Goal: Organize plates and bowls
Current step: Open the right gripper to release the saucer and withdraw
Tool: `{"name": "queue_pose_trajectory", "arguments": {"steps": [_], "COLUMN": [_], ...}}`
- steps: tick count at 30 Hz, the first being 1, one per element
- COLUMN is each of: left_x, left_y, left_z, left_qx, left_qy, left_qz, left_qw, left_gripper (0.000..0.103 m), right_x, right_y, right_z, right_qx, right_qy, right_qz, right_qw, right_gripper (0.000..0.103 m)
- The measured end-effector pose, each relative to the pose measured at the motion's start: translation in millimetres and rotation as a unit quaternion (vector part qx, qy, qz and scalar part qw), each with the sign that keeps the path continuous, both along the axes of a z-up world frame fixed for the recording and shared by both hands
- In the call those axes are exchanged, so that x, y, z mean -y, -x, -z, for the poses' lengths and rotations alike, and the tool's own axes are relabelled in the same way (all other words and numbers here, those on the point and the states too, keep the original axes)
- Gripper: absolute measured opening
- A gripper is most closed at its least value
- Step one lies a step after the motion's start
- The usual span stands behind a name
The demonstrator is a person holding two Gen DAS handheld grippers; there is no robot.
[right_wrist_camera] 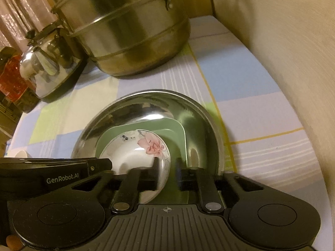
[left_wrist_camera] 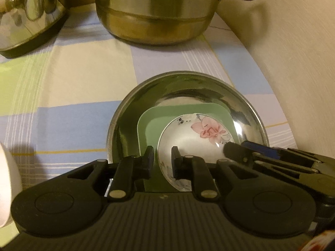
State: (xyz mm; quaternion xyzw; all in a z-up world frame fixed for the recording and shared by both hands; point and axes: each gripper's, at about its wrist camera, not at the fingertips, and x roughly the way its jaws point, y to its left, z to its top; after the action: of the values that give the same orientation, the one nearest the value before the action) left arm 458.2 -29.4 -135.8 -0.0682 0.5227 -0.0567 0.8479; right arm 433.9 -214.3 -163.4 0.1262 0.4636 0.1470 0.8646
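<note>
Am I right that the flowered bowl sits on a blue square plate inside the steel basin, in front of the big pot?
Not quite: the square plate is green, not blue, as both wrist views show. The flowered bowl does sit on it inside the steel basin, in front of the big pot.

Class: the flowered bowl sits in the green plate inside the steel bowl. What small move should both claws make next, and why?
Probably lift both claws clear: the flowered bowl already rests nested in the green plate, and each claw, left and right, straddles its rim with jaws parted.
</note>
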Motion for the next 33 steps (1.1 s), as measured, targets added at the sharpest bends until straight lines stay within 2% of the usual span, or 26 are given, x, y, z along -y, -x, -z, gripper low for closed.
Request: {"name": "queue_pose_trajectory", "arguments": {"steps": [1, 2, 16, 26, 33], "left_x": [0.1, 0.3, 4.3, -1.8, -15.6], "left_y": [2.4, 5.2, 57.4, 126.9, 177.8], "left_z": [-2.7, -5.6, -39.1, -73.0, -91.1], "left_qx": [0.002, 0.004, 0.023, 0.062, 0.076], "left_qy": [-0.002, -0.005, -0.011, -0.009, -0.013], "left_qz": [0.000, -0.002, -0.037, -0.058, -0.040], "left_qw": [1.0000, 1.0000, 0.9990, 0.9964, 0.9962], "left_gripper": [0.015, 0.015, 0.016, 0.018, 0.018], "right_x": [0.3, 0.6, 14.0, 22.0, 22.7], "right_y": [1.8, 3.9, 43.9, 94.1, 138.2], "right_z": [-2.4, -5.0, -29.5, -55.3, -77.2], "right_qx": [0.005, 0.011, 0.029, 0.070, 0.095], "right_qy": [-0.003, -0.005, -0.025, -0.051, -0.048], "right_qz": [-0.001, -0.001, -0.014, -0.025, -0.030], "right_qw": [1.000, 1.000, 0.999, 0.996, 0.994], "right_gripper": [0.042, 0.043, 0.048, 0.051, 0.052]}}
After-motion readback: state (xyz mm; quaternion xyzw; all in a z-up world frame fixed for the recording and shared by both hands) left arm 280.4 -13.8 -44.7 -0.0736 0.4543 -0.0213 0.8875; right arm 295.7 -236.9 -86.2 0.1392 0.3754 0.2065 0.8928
